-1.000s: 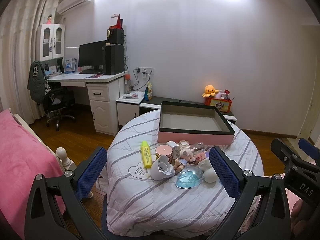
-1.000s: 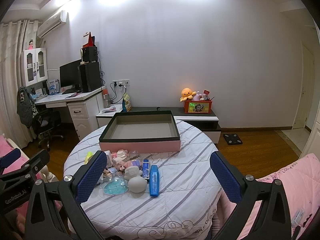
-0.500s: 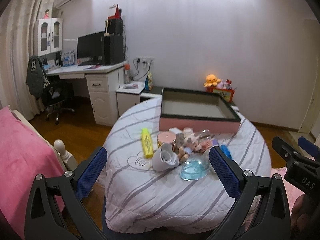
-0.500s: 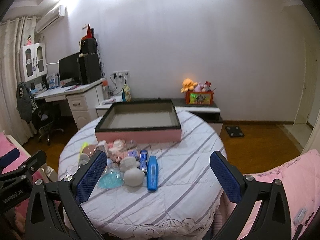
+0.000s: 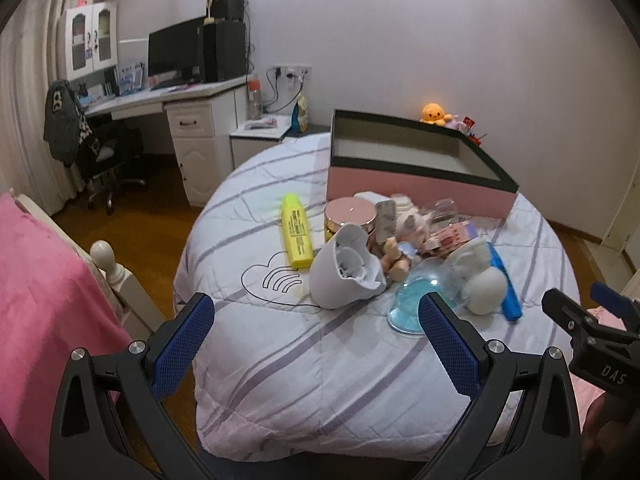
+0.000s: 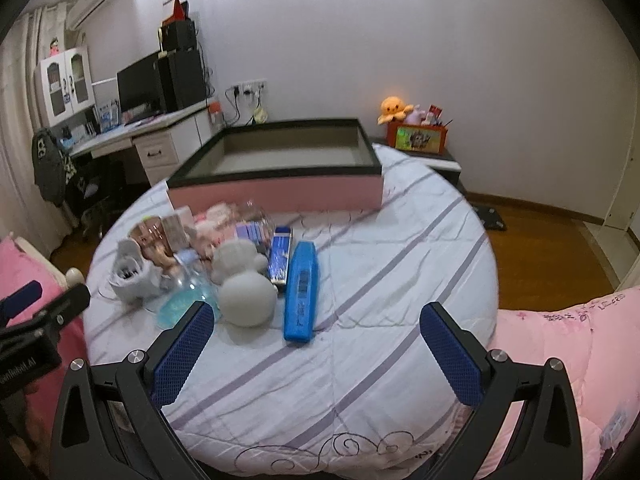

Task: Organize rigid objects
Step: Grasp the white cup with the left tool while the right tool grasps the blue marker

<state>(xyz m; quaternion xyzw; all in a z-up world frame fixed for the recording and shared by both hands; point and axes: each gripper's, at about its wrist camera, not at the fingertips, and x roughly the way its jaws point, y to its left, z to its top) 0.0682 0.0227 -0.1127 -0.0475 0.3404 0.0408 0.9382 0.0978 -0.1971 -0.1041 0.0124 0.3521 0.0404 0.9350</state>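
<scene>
A pile of small objects lies on the round table [image 5: 320, 380] in front of an empty pink box with a black rim [image 5: 416, 184]. In the left wrist view I see a yellow highlighter [image 5: 297, 231], a pink-lidded jar [image 5: 350, 211], a white vase-like piece [image 5: 346, 274], a clear blue dome [image 5: 412, 300] and a blue case [image 5: 506, 284]. The right wrist view shows the blue case [image 6: 301, 290], a grey gourd-shaped figure [image 6: 244, 282] and the box [image 6: 280, 184]. My left gripper [image 5: 316, 338] and right gripper [image 6: 316, 346] both stand open, short of the pile, holding nothing.
A pink bed [image 5: 36, 300] with a white post flanks the table on the left, pink bedding [image 6: 568, 360] on the right. A desk with monitor [image 5: 176, 52] and office chair [image 5: 104, 148] stand at the back left. A low cabinet bears an orange plush [image 6: 394, 108].
Both grippers have come closer to the table and tipped downward; the pile and the box now look larger. Nothing on the table has moved, and both grippers have stayed open.
</scene>
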